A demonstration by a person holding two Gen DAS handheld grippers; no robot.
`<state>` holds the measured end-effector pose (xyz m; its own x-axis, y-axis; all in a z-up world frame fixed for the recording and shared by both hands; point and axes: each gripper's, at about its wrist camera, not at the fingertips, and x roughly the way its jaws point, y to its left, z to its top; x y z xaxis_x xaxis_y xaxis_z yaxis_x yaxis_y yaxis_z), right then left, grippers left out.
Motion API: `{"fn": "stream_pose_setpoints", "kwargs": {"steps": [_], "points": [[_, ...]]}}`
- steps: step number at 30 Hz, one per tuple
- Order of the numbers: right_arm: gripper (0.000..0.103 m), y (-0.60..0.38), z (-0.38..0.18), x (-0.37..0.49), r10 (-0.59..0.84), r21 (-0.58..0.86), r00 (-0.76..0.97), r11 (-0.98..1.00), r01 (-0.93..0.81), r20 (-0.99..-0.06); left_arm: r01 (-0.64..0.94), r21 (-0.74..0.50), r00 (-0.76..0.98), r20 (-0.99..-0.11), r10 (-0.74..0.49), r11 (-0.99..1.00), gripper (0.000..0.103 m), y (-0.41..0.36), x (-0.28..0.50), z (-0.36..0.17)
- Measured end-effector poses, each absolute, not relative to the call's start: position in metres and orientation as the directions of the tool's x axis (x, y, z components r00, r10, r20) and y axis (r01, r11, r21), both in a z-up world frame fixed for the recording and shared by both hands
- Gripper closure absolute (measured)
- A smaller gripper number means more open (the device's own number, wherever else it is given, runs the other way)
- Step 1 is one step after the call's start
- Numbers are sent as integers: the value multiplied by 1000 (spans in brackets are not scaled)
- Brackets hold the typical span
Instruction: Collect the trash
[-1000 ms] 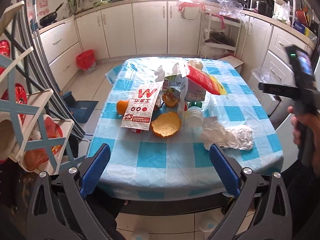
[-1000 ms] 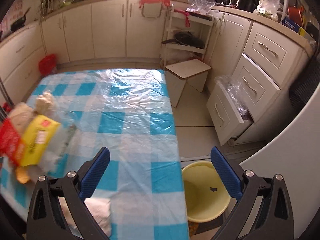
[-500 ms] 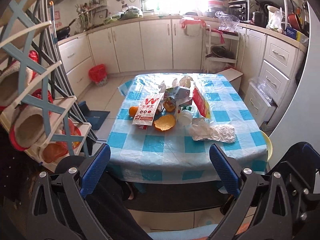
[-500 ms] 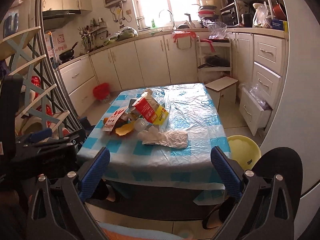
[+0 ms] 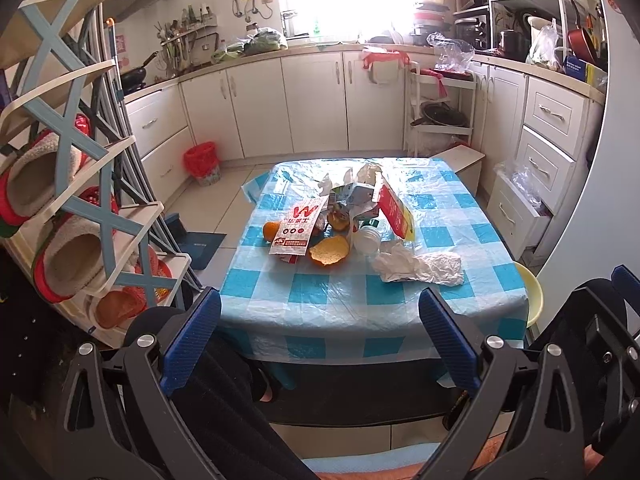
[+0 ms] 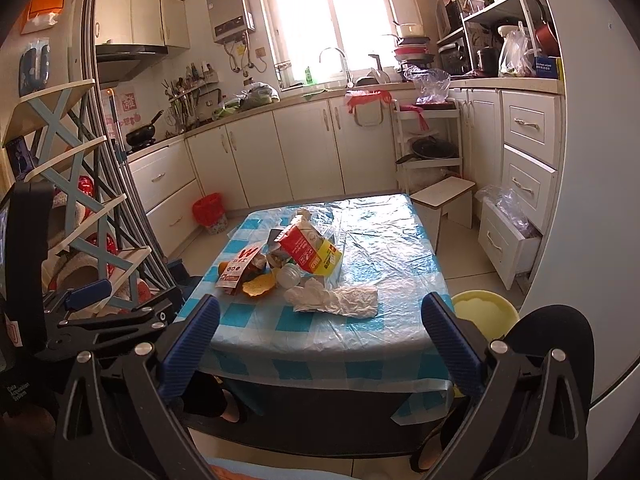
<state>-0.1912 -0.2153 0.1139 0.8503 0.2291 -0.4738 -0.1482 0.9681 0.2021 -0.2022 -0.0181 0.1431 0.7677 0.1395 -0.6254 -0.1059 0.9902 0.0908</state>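
Left gripper and right gripper both stood wide apart, holding nothing, short of the table's near edge. Trash sat heaped mid-table: a red carton at 12 o'clock, an orange peel just beside a wrapper, crumpled plastic at 3 o'clock. A yellow bin stood on the floor, at 3 o'clock from the table.

— What lies on the bench?
— A heap of trash near its middle: a red-and-white paper bag lying flat, an orange peel cupped upward just beside it, a whole orange at the bag's left edge.
— And to the right?
— A red-and-yellow carton tilted on its side, a white cup tipped over, and crumpled clear plastic. A yellow bin stands on the floor beside the bench.
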Motion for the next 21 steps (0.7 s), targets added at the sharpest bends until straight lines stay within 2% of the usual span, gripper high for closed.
{"fn": "stream_pose_setpoints", "kwargs": {"steps": [21], "points": [[6,-216,114,-195,248,221,836,963,-155,-490,-103,96,769,-624,140,990,8,-22,-205,143]]}}
